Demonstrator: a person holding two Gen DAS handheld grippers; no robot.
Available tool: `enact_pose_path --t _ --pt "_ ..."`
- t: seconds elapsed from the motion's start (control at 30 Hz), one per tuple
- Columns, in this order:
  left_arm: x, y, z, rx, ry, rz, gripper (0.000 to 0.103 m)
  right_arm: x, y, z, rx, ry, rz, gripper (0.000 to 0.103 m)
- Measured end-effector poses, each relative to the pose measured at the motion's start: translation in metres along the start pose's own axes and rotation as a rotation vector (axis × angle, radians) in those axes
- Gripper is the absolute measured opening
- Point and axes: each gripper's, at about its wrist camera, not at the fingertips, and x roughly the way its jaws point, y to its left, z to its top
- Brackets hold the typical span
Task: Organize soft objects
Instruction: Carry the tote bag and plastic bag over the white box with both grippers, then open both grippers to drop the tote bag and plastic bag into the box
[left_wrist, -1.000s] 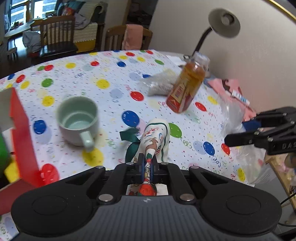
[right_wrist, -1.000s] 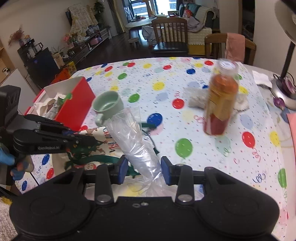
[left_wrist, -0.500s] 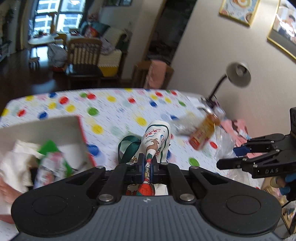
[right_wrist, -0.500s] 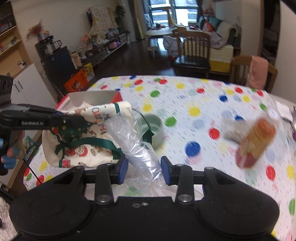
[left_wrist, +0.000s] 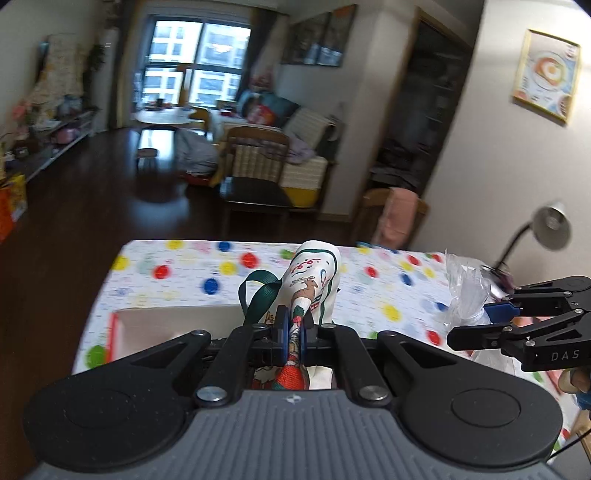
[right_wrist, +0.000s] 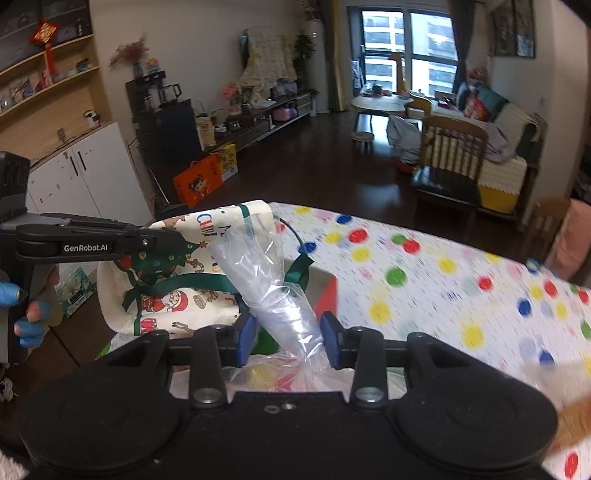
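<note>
Left gripper (left_wrist: 291, 328), low centre of the left wrist view, clamped tight on a fold of a white Christmas-print tote bag (left_wrist: 314, 280) with a green strap (left_wrist: 258, 295) looping to its left; bag lifted clear above the balloon-dotted tabletop (left_wrist: 184, 266). In the right wrist view, same bag (right_wrist: 184, 288) hanging from that gripper (right_wrist: 162, 242) at left centre, Santa and tree prints facing the camera, blue-gloved fingers (right_wrist: 26, 328) on the handle at the far left edge.

Right gripper (right_wrist: 288, 332), low centre of its own view, partly closed, blue pads pressing the gathered neck of a clear plastic bag (right_wrist: 258, 273) that rises up and to the left, overlapping the tote. Seen from the left wrist view at the right edge, same gripper (left_wrist: 476, 325) with the crumpled clear plastic (left_wrist: 465, 291) standing up from its tips.

Open box with red sides (left_wrist: 166, 325) just beyond the left gripper, pale interior showing, contents hidden; red corner of it (right_wrist: 330, 295) visible behind the plastic bag in the right wrist view. Desk lamp (left_wrist: 546, 225) at the right of the left wrist view. Wooden chair (right_wrist: 450, 162) and a window-lit living room behind the tabletop (right_wrist: 443, 280), much of it motion-blurred.
</note>
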Motion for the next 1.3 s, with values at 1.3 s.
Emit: enact_pose_path --t 1.3 --pt "0.076 0.102 -0.074 -0.031 0.230 0.200 0.006 0.204 0.042 -0.012 0.064 0.229 -0.102 0.042"
